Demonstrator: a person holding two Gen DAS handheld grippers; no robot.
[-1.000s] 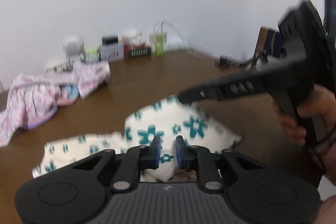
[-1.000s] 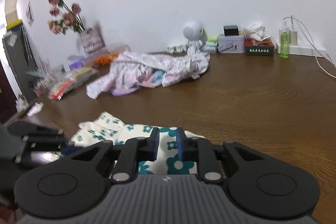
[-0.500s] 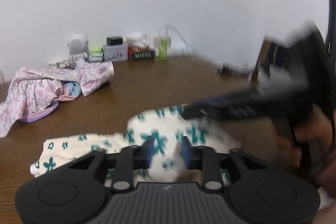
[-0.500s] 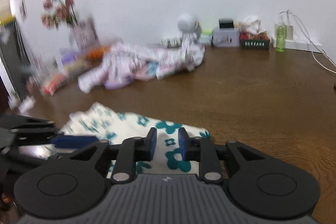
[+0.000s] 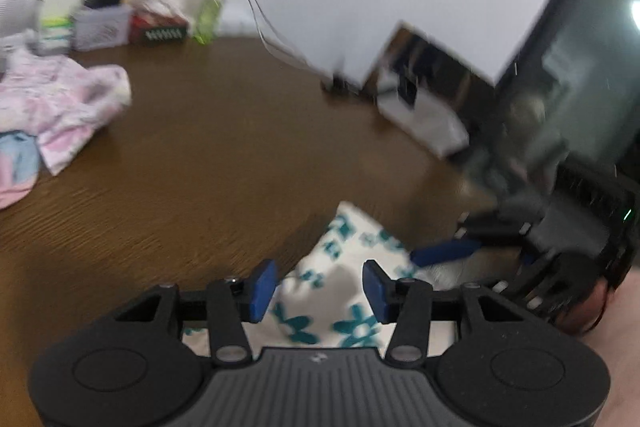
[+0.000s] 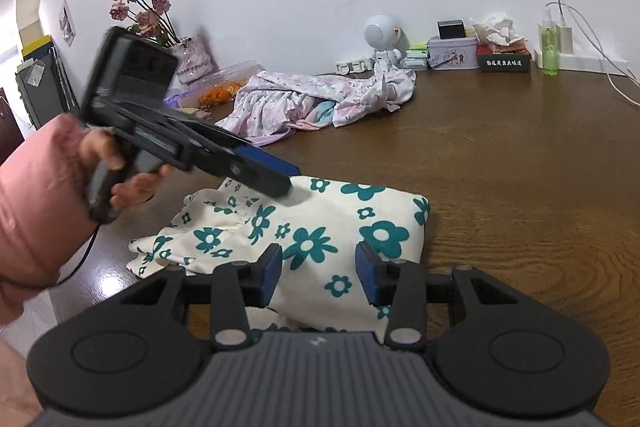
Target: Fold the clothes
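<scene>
Cream cloth point(image 6: 320, 227) with teal flowers; pink-flowered garment point(image 6: 312, 99); brown table point(image 6: 520, 167).

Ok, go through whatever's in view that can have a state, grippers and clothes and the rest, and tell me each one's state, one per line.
Left gripper: open, holding nothing.
Right gripper: open, holding nothing.
Cream garment with teal flowers: folded over, lying on the table, one end still rumpled.
Pink floral clothes: unfolded, heaped at the back.
Green bottle: upright, by the wall.
White cable: running from the white box by the wall.
</scene>
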